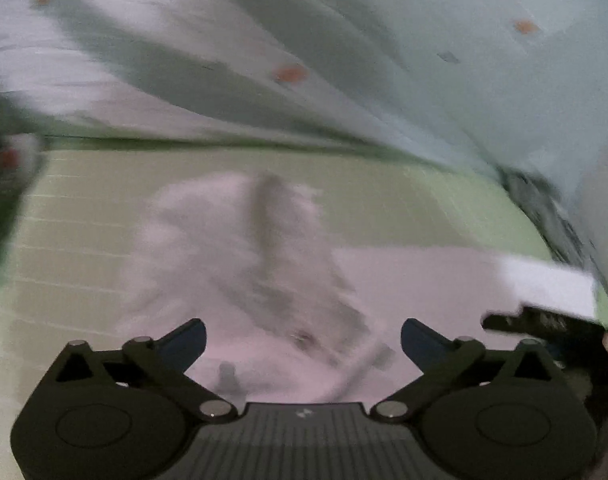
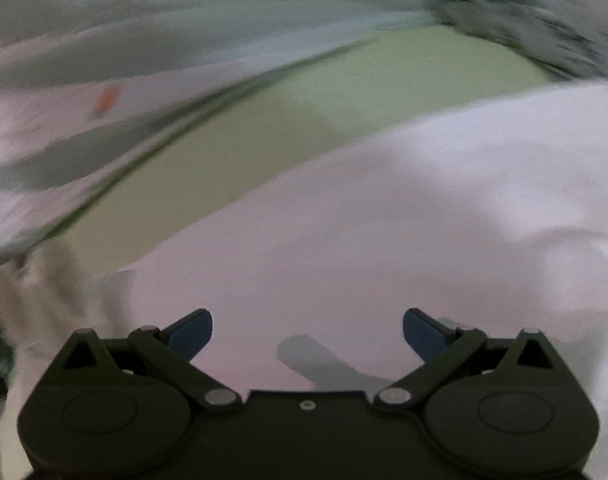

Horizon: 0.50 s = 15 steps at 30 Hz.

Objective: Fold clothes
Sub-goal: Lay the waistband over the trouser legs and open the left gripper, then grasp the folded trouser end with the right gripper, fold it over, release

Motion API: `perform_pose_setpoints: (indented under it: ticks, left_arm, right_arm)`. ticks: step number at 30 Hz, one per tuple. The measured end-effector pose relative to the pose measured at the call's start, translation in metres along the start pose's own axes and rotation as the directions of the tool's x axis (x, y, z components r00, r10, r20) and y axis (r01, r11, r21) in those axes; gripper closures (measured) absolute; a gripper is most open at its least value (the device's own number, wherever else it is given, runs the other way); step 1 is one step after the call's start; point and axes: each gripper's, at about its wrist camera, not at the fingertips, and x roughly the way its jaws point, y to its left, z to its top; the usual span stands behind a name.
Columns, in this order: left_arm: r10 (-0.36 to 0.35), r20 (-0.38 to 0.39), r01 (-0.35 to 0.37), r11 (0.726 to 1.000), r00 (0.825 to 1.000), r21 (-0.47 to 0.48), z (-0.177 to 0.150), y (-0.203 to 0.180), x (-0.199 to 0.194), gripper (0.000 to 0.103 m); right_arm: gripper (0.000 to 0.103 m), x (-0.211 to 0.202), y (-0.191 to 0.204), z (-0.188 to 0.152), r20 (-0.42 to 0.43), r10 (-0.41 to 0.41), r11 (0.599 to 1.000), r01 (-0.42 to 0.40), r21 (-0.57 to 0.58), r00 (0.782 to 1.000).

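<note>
Your left gripper (image 1: 303,340) and right gripper (image 2: 307,332) both stand apart, empty, over the white garment (image 2: 383,220) lying on the green mat (image 2: 304,92), probably released to settle flat.

Pale green work mat (image 1: 84,216), draped pale sheet (image 1: 383,40) behind; blurred.

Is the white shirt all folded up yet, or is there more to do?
Not yet. The white shirt lies on the green table, smooth on one side but still bunched in the left view. Nothing is in hand: the left claw and right claw are both open and empty above it. Whether any fold is made is too blurry to tell.
</note>
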Motion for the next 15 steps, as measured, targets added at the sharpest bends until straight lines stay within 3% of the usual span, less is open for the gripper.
perform_pose_setpoints:
  ticks: [3, 9, 10, 15]
  left_arm:
    - [0.123, 0.019, -0.12, 0.986, 0.992, -0.114, 0.004, 0.034, -0.001, 0.0]
    - [0.276, -0.114, -0.297, 0.922, 0.954, -0.248, -0.004, 0.088, 0.016, 0.0]
    - [0.292, -0.136, -0.319, 0.91, 0.947, -0.264, -0.006, 0.095, 0.019, 0.0]
    - [0.288, -0.177, -0.331, 0.896, 0.941, -0.297, -0.018, 0.111, 0.028, 0.0]
  right_arm:
    - [0.0, 0.01, 0.043, 0.002, -0.019, 0.111, 0.986, -0.112, -0.125, 0.994]
    - [0.0, 0.033, 0.124, -0.001, -0.09, 0.277, 0.903, -0.291, -0.315, 0.957]
    - [0.0, 0.037, 0.135, -0.001, -0.103, 0.293, 0.889, -0.31, -0.338, 0.951]
    - [0.0, 0.064, 0.178, -0.006, -0.188, 0.328, 0.832, -0.377, -0.408, 0.926]
